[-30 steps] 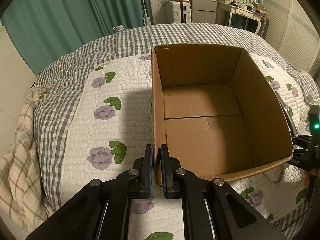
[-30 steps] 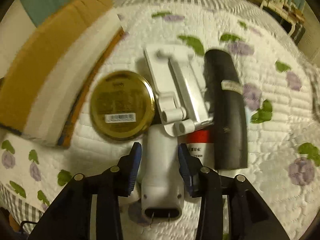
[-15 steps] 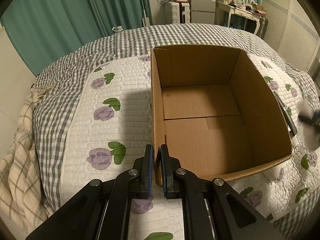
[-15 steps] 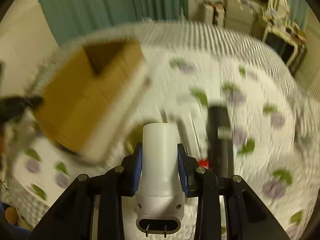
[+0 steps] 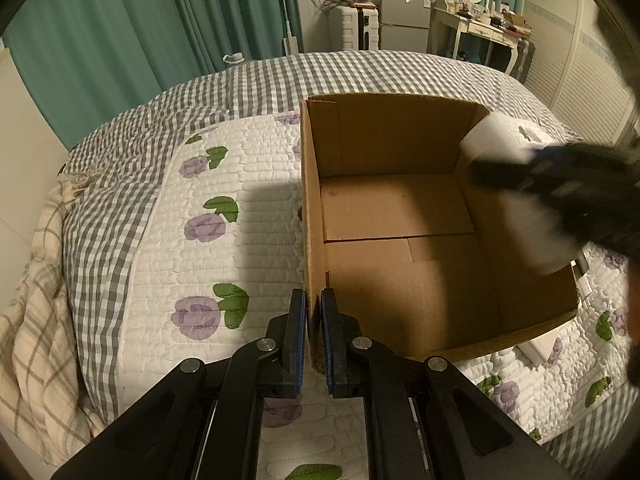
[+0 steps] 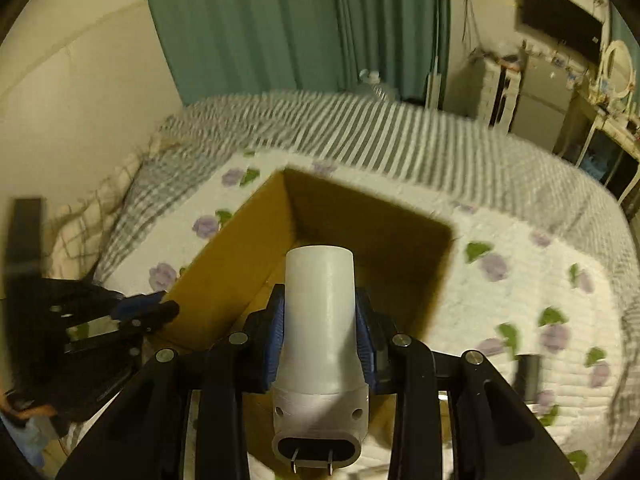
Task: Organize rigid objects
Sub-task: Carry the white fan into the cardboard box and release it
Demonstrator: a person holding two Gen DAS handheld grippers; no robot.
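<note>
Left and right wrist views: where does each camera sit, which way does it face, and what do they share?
Left wrist: on the left gripper, looking down along fingers shut on the near corner of the box, quilt beside it; own fingers show.
Right wrist: on the right gripper, above the box, gripping a white plug.
Shared: box, quilt, each other's gripper, the plug.

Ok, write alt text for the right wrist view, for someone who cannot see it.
The right hand-held gripper clamps a white plastic plug-in device with two metal prongs, held above an open cardboard box on a floral quilt. At left, the left hand-held gripper pinches the box's corner. Green curtains hang behind.
</note>
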